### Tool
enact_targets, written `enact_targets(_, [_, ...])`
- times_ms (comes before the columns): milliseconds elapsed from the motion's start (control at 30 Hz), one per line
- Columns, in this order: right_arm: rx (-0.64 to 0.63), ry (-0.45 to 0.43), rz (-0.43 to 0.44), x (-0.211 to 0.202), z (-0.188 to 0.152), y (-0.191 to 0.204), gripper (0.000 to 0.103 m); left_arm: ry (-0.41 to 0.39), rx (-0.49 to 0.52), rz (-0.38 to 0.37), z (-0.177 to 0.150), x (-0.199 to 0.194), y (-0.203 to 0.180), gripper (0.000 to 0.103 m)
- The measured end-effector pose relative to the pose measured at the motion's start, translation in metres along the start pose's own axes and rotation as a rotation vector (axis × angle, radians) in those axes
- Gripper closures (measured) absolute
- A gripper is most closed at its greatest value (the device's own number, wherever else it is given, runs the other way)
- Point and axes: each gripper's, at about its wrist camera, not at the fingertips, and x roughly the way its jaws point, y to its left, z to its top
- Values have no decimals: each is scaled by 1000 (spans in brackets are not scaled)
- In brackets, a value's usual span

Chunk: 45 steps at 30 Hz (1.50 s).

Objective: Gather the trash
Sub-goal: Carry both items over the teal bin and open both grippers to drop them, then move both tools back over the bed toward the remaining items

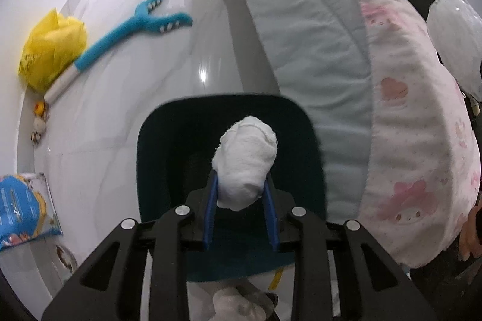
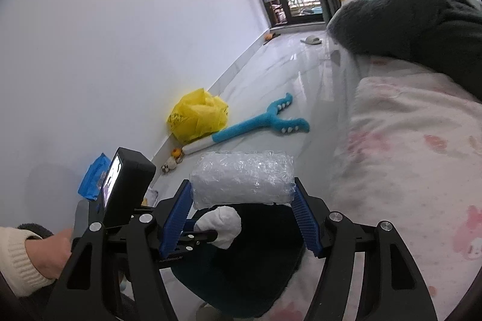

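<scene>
Though the dark bin (image 1: 156,140) is half hidden, left claw (image 1: 241,194) clamps tissue wad (image 1: 245,161); right claw (image 2: 244,206) clamps bubble wrap (image 2: 242,178).

Crumpled white tissue wad (image 1: 245,161): soft, matt, fibrous paper; bubble wrap bundle (image 2: 243,179): clear plastic, shiny, bumpy; dark bin (image 1: 156,140): smooth, matt-looking plastic; floor (image 1: 126,86): glossy pale tile with reflections; yellow bag (image 1: 49,50): thin crinkled plastic; blue toy (image 1: 132,26): fuzzy plush cloth; bedsheet (image 1: 415,116): soft matt pink-printed fabric; grey blanket (image 2: 415,17): fleecy; gripper pads (image 2: 176,214): ribbed blue plastic; wall (image 2: 120,35): matt paint.
</scene>
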Motion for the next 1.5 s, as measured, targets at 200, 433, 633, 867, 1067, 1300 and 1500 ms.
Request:
enact_targets(200, [-19,42,6,18,-1,11,37,54,-20,-4,-9,2,15,62])
enact_targets(433, [-54,124,-11,48,-11,24,37,-6,-44,-6,-10,-22,32,36])
enact_targets(633, [-80,195,-25,74,-22,32,37,-140,-78,20,-7,-53,51,35])
enact_targets(867, [-106,294,-42,102,-42,35,37,-290,-127,22,1,-86,65,35])
enact_targets(1067, [-138,373,-58,121,-58,38,37,-380,-97,11,5,-108,52,38])
enact_targets(1300, [-169,469,-87,141,-78,38,37,-453,-42,12,11,-128,35,49])
enact_targets(1500, [-199,530,-106,146,-91,43,34,-524,-12,-7,17,-149,21,49])
